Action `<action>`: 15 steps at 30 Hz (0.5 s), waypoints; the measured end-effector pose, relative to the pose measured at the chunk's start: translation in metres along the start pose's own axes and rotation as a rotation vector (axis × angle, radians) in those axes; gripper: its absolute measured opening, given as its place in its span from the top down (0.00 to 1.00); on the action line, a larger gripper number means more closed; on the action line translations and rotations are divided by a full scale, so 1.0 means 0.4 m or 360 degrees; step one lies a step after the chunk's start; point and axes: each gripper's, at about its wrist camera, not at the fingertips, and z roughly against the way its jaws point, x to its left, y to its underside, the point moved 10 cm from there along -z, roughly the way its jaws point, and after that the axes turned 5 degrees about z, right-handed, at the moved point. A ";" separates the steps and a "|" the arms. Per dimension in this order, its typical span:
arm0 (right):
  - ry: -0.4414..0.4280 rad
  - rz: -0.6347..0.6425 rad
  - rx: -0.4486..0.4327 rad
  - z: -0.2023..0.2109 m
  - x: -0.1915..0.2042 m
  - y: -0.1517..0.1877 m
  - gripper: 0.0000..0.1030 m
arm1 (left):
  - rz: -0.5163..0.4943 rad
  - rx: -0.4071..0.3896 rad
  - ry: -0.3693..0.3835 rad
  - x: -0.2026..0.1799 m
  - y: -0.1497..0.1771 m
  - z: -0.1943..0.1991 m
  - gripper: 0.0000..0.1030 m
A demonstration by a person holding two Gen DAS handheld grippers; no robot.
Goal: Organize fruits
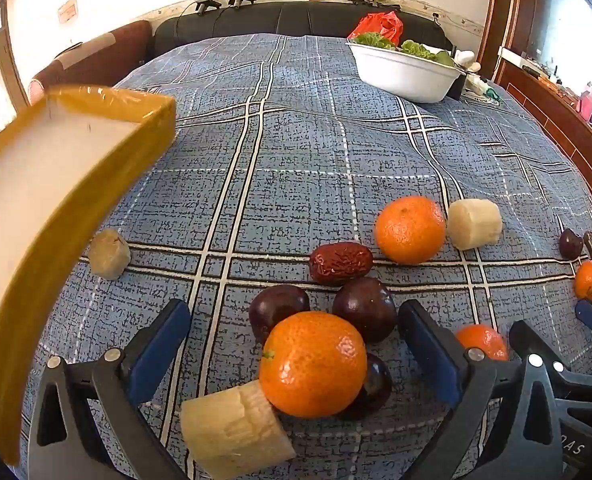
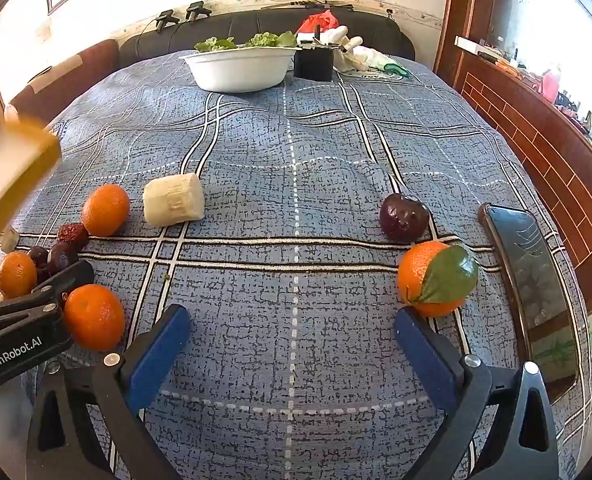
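My left gripper [image 1: 293, 320] is open, its blue fingers either side of a tangerine [image 1: 313, 364] that rests among dark plums [image 1: 362, 308], with a pale sugarcane piece [image 1: 231, 428] in front and a red date [image 1: 340, 263] beyond. Another tangerine [image 1: 410, 229] and a cane piece [image 1: 474, 224] lie farther back. A yellow-rimmed tray [image 1: 151, 120] is at the left. My right gripper [image 2: 293, 322] is open and empty over bare cloth. A leafy tangerine [image 2: 432, 278] and a plum [image 2: 403, 218] lie right of it, a tangerine [image 2: 93, 316] to its left.
A blue plaid cloth [image 2: 296, 152] covers the table. A white bowl of greens [image 2: 239, 66] and a black box [image 2: 314, 62] stand at the far end. A phone [image 2: 536, 280] lies at the right edge. A small cane piece [image 1: 109, 254] lies near the tray.
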 end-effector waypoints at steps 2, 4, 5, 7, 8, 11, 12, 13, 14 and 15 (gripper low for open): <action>-0.0001 -0.0001 -0.0005 0.000 0.000 -0.001 0.00 | 0.0000 -0.0001 -0.0001 0.000 0.000 0.000 0.00; -0.0001 -0.0001 -0.0003 0.000 0.000 0.000 0.00 | -0.0001 -0.0002 -0.0003 0.001 -0.001 0.000 0.00; -0.0002 -0.0002 -0.0003 0.000 0.000 0.000 0.00 | -0.0001 -0.0002 -0.0004 0.000 -0.001 0.000 0.00; -0.0001 -0.0001 -0.0003 0.000 0.000 0.000 0.00 | -0.0002 -0.0003 -0.0006 0.000 -0.002 0.000 0.00; -0.0002 -0.0001 -0.0002 0.000 0.000 0.000 0.00 | -0.0003 -0.0003 -0.0007 -0.001 -0.002 0.000 0.00; -0.0002 -0.0001 -0.0002 0.000 0.000 0.000 0.00 | 0.0001 0.0000 0.0002 0.000 0.000 0.000 0.00; -0.0002 -0.0001 -0.0002 0.000 0.000 0.000 0.00 | 0.0001 0.0000 0.0002 0.000 0.000 0.000 0.00; -0.0002 -0.0001 -0.0002 0.000 0.000 0.000 0.00 | 0.0001 0.0000 0.0003 0.000 0.000 0.000 0.00; -0.0002 -0.0001 -0.0002 -0.001 0.000 0.000 0.00 | 0.0001 -0.0001 0.0003 0.000 0.000 0.000 0.00; -0.0002 -0.0001 -0.0002 -0.001 0.000 0.000 0.00 | 0.0001 0.0000 0.0003 0.000 0.000 0.000 0.00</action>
